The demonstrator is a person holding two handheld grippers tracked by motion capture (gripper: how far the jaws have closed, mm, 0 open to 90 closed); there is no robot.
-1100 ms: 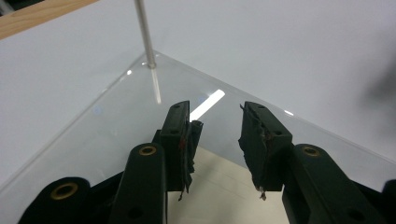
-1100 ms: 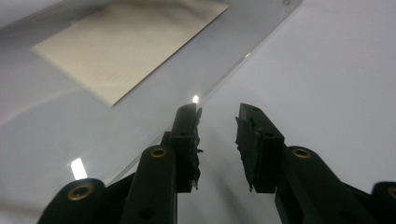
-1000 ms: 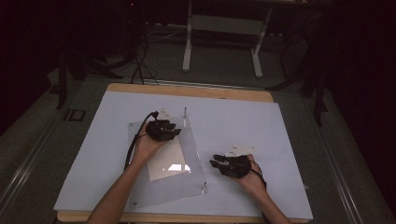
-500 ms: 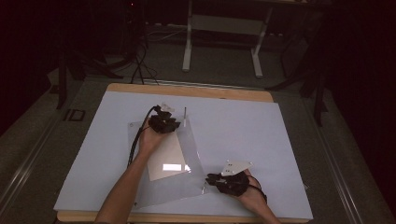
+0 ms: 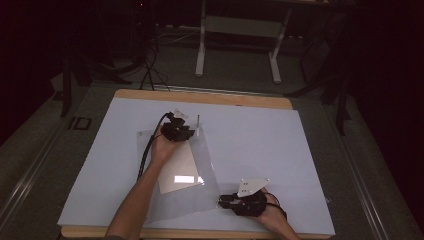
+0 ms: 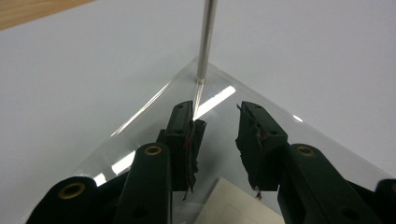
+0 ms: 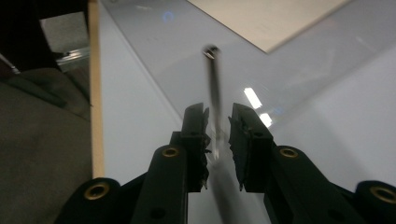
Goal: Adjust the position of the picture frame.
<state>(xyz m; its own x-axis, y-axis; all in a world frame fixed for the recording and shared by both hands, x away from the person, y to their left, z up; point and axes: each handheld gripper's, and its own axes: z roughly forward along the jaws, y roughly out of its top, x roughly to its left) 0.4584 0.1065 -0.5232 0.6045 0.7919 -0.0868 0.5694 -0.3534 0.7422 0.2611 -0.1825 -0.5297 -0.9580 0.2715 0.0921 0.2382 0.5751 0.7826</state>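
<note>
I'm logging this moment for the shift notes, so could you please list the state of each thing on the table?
left gripper: open, fingers over the sheet's far corner, beside the upright pin.
right gripper: fingers apart either side of a thin metal pin; contact unclear.
clear plastic sheet: flat on the table.
paper: flat, overlapping the sheet; over or under unclear.
upright pin: standing at the sheet's corner.
</note>
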